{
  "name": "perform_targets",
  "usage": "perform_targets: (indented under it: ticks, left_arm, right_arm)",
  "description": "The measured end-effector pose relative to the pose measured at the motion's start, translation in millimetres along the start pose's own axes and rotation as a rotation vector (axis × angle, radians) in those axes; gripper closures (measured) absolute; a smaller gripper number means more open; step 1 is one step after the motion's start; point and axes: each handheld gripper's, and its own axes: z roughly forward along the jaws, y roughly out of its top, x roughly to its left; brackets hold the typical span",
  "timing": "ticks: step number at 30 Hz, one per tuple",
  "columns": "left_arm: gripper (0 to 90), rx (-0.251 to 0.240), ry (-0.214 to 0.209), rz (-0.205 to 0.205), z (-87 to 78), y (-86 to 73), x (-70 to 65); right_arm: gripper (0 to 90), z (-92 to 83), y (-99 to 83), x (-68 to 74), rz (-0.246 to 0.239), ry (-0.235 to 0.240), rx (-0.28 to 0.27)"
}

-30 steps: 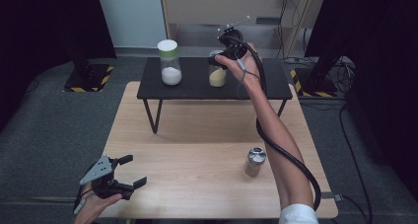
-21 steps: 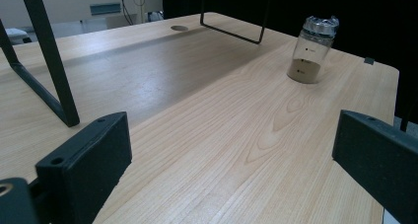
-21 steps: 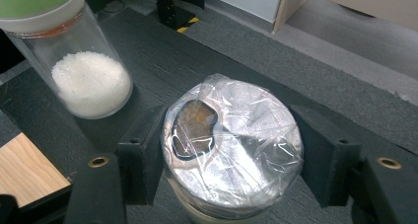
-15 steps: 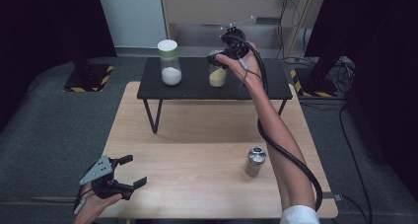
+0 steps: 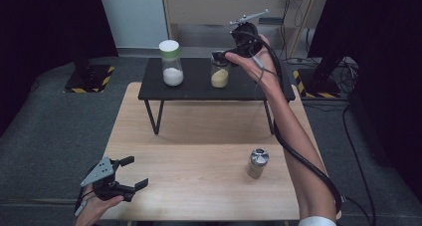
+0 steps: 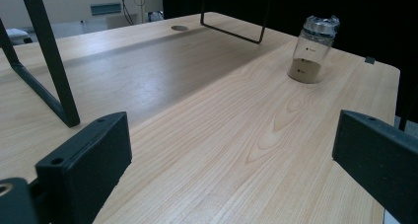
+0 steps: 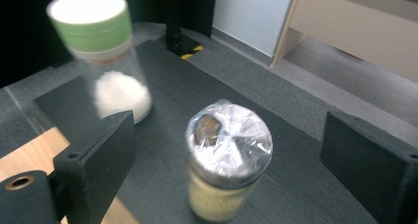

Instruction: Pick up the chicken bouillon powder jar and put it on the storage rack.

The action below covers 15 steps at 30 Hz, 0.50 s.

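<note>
Left tool (image 5: 130, 175): low at the near left corner of the tabletop (image 5: 199, 176), jaws spread wide, nothing between them. Ahead of it and well to its right stands a small steel-capped shaker (image 6: 314, 49) with a little brown powder at its base.

Green-lidded jar (image 5: 171, 62): on the black raised shelf (image 5: 196, 89), white powder inside, to the left of the right tool and apart from its jaws.

Yellow-powder jar (image 7: 226, 157): upright on the shelf, directly below and between the right tool's jaws, touching neither. Its top is a metal cap under crinkled clear film.

Right tool (image 5: 222, 56): over the shelf, jaws have just been opening and now stand wide, gripping nothing; the jar sits free on the shelf.

Handling judgement: small rigid container, probably glass though motion blur leaves that uncertain; light, part-filled, smooth-sided, so liable to slip or tip. The film top looks slick and crushable. Best hold: across the straight body just under the cap, kept upright.
</note>
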Motion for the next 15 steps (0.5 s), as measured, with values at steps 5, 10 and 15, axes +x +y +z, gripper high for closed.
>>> perform_targets:
  ticks: [5,10,15]
  left_arm:
    - [0.2,0.003,-0.002,0.002,0.5,0.6,-0.4]
    - [0.2,0.003,0.001,0.001,0.4,0.5,-0.4]
    - [0.2,0.005,0.001,0.003,0.6,0.8,-0.7]
  right_arm:
    - [8.0,-20.0,-7.3,4.5,-0.037,0.012,-0.027]
    - [8.0,-40.3,-12.8,10.3,-0.077,0.015,-0.052]
    - [8.5,-62.4,-22.1,14.7,-0.103,0.019,-0.082]
